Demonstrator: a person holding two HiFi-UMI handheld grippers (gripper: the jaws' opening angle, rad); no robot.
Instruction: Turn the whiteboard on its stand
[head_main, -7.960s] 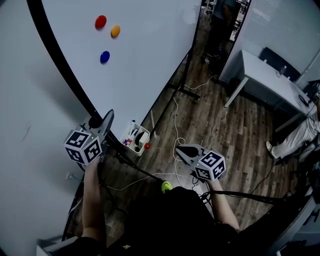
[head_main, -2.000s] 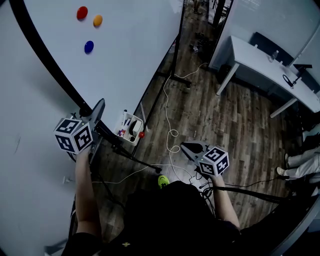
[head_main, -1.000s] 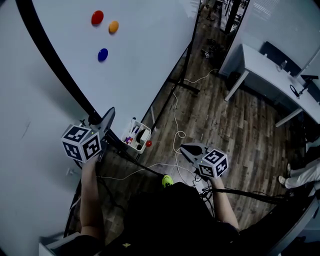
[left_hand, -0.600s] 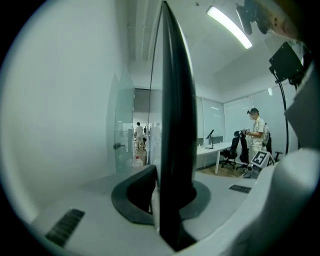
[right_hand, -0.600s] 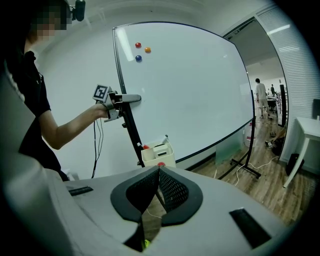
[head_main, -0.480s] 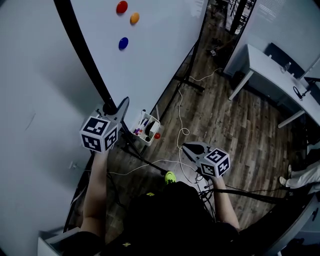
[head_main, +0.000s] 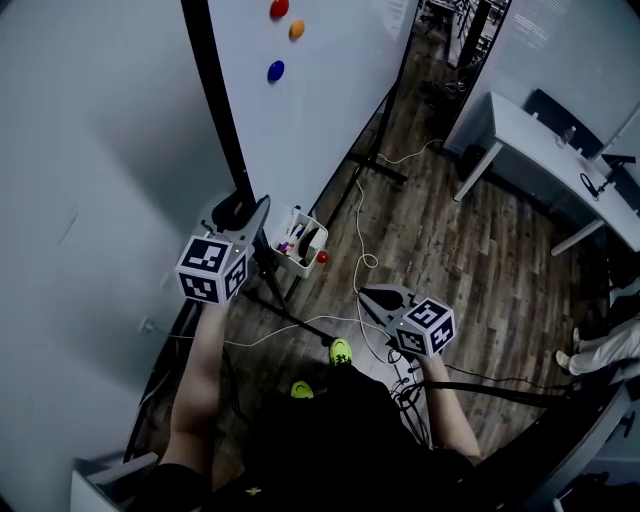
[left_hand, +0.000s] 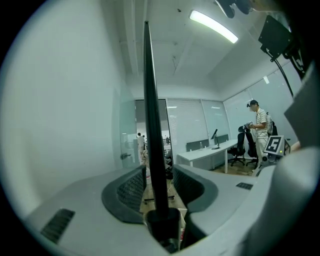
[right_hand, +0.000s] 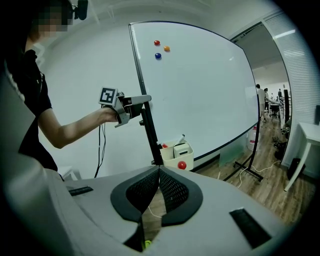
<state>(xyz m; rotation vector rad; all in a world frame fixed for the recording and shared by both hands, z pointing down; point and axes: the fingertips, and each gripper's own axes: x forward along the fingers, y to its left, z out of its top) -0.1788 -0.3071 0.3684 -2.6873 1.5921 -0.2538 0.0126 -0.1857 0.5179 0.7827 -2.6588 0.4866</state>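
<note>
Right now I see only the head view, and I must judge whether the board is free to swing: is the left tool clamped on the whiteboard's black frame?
Observer: No. In the left gripper view the left tool is opening. The black frame stands between its pads, which do not press on it.
Operator: And the right tool?
Observer: The right tool is shut, pads together with nothing between them, well apart from the whiteboard.
Operator: Anyone else in the room?
Observer: The left gripper view shows a person standing beyond the white desk.
</note>
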